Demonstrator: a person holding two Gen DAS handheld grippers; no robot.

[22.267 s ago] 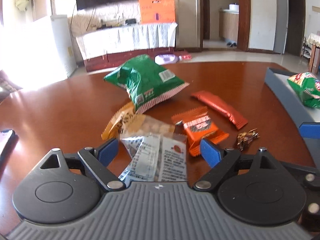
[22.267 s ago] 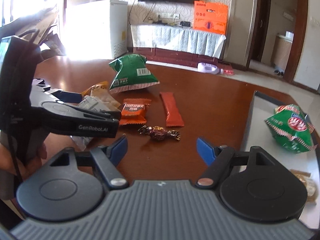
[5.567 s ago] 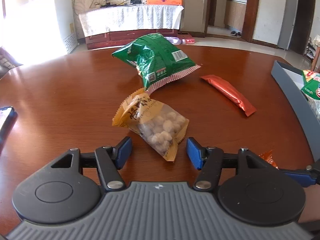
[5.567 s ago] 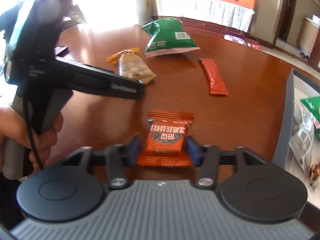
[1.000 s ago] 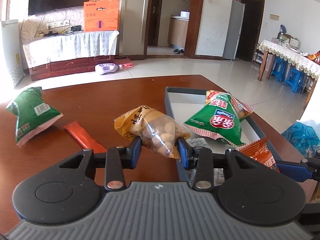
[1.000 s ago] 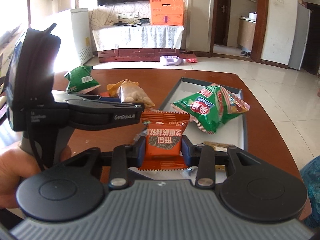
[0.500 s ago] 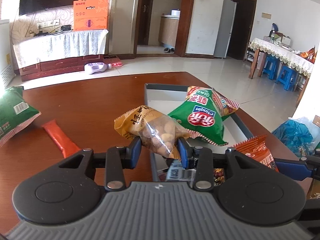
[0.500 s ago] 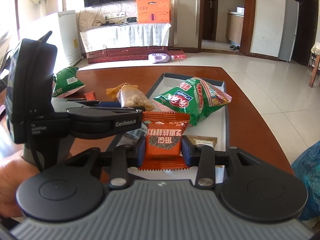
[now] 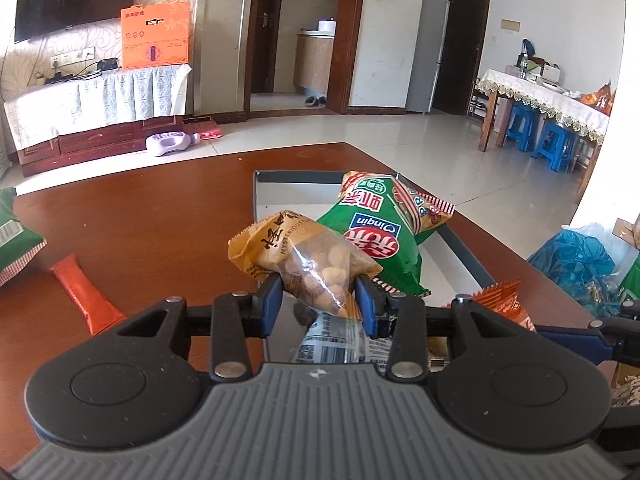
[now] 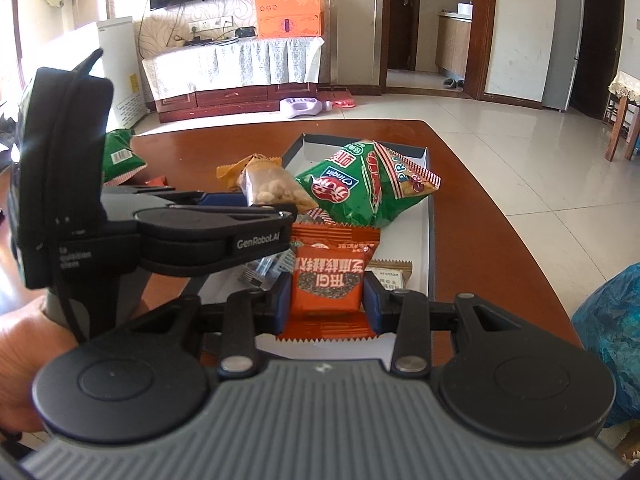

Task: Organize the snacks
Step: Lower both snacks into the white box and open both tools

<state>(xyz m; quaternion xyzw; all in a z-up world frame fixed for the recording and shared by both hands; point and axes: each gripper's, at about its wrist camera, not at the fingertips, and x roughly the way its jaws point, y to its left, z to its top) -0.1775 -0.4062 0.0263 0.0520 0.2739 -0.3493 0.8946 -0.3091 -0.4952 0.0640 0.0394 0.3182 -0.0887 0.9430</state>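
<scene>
My left hand-held gripper (image 9: 319, 300) is clamped on the clear-fronted tan bag of puffed nuts (image 9: 308, 262), its blue pads pinching the lower belly of the pack. The bag looks light, crinkly and slick, and the contents crush easily, so I judge a gentle pinch across the filled middle safer than the thin sealed edge. My right hand-held gripper (image 10: 326, 300) grips the small flat orange foil snack packet (image 10: 328, 280) by both side edges; it reads as thin, floppy and almost weightless. Both packs hang above the near end of the shallow grey rectangular tray (image 10: 430, 216). At 12 o'clock beyond them a puffy green chip bag (image 10: 360, 192) lies in the tray. At 9 o'clock a long orange wrapper bar (image 9: 82, 294) waits on the polished brown wooden bench (image 9: 140, 208).
</scene>
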